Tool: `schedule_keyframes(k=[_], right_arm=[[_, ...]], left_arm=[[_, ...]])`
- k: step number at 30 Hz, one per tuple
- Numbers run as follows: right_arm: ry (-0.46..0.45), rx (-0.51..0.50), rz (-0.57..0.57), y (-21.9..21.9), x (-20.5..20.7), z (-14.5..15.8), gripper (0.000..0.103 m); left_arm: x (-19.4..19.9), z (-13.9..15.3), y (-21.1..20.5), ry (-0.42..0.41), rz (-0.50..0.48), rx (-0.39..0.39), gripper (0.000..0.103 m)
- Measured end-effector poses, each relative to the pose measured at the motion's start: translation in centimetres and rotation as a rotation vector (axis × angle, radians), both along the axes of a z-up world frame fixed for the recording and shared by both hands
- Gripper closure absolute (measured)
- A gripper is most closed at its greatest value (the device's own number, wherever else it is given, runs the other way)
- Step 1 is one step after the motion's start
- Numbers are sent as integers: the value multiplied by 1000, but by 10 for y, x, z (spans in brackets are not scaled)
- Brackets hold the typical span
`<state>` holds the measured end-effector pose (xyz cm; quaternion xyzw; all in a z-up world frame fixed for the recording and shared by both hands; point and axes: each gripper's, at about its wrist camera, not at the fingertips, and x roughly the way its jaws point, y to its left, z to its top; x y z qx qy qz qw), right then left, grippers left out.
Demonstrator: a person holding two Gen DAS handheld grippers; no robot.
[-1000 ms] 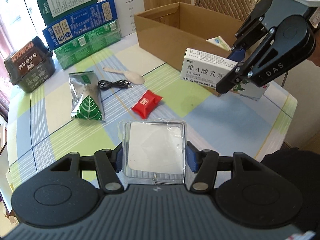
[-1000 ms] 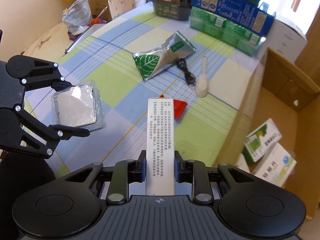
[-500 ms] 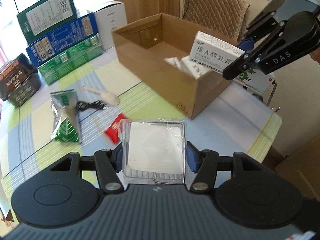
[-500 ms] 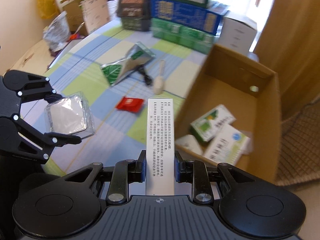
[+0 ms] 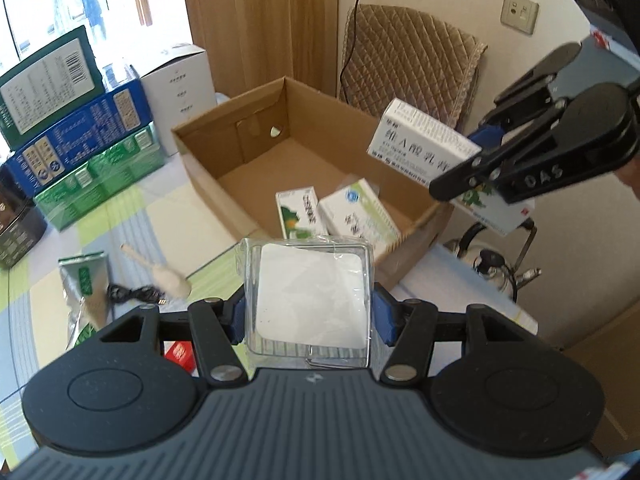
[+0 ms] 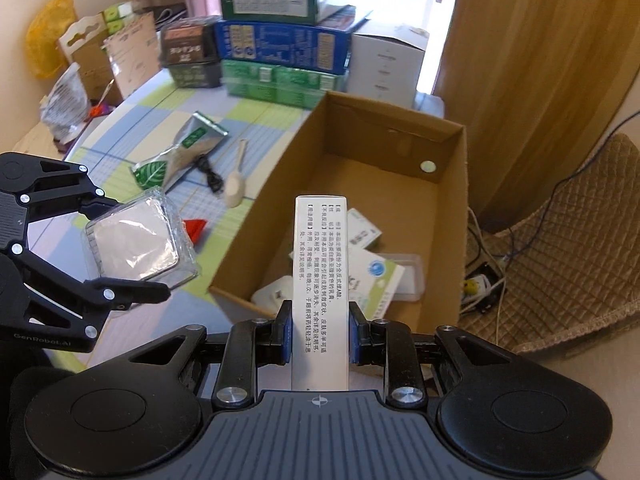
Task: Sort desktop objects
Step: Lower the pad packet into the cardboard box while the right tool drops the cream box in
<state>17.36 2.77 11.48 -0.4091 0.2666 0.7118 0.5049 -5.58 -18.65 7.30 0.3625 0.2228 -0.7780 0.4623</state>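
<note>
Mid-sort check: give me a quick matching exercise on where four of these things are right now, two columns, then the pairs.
1. clear plastic case
2. white medicine box
3. pale spoon
4. green-and-white cartons

a. lying inside the cardboard box
b. held in the left tongs
c. on the checked tablecloth
d. held in the right tongs

Pairs: 1-b, 2-d, 3-c, 4-a

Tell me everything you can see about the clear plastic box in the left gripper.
The clear plastic box is square and shallow, of transparent glossy plastic, with a white square sheet inside. The left gripper clamps it by two opposite sides and holds it in the air, beside the near edge of the cardboard box. Nothing else touches it.
</note>
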Motion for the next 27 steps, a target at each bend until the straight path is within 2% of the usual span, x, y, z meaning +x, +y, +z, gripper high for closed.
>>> schedule_keyframes(k=[13,27], right_arm=[[7,3,-44,35,23,-1,80],[17,-1,-87,63,38,-14,80]], left_arm=[[-28,-7,-46,-1,-2,-6,49],[-38,-21,-78,32,9,4,49]])
